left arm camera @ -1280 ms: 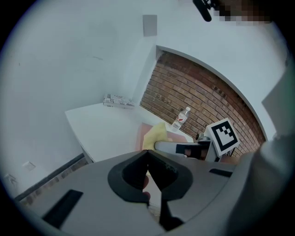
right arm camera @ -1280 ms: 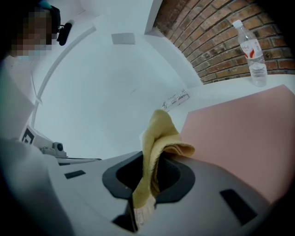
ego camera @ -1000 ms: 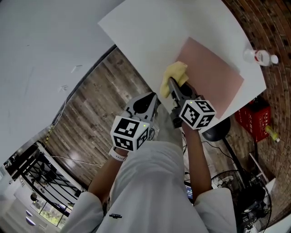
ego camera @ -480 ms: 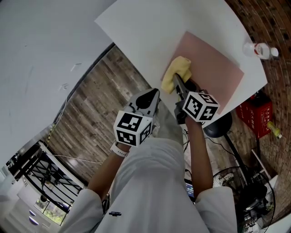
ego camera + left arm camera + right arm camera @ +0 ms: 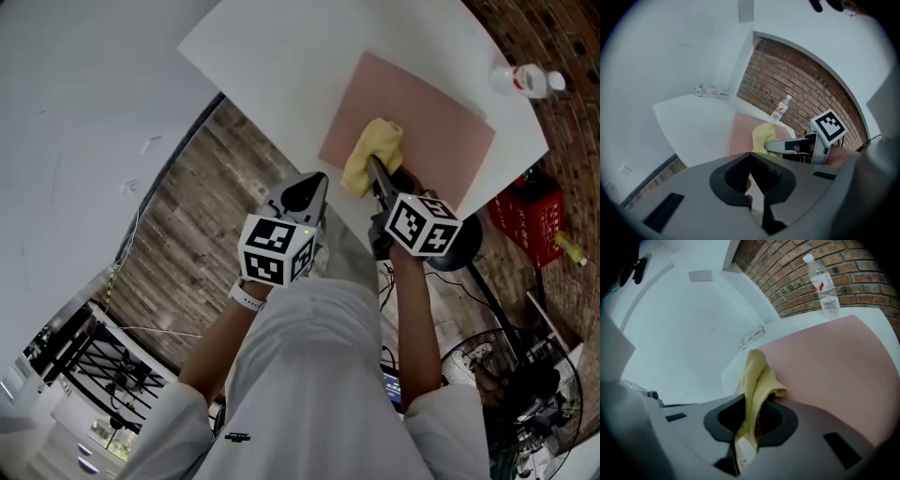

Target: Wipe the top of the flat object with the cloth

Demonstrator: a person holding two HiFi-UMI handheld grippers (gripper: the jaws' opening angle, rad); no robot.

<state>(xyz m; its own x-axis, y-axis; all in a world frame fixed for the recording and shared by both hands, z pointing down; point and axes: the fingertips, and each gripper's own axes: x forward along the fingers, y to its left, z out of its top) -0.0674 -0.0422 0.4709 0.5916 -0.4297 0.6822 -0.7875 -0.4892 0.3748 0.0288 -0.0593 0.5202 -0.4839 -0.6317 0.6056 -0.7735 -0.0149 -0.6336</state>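
On pink sheet [image 5: 441, 131], cloth [image 5: 373, 155] pinched lengthwise along right tongs [image 5: 749, 420]

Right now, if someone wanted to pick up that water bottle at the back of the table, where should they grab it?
Take the water bottle around its round middle, jaws level, one on each side. It stands upright near the far edge of the table, with the brick wall behind it, so coming in from the near side, across the table, probably suits best.
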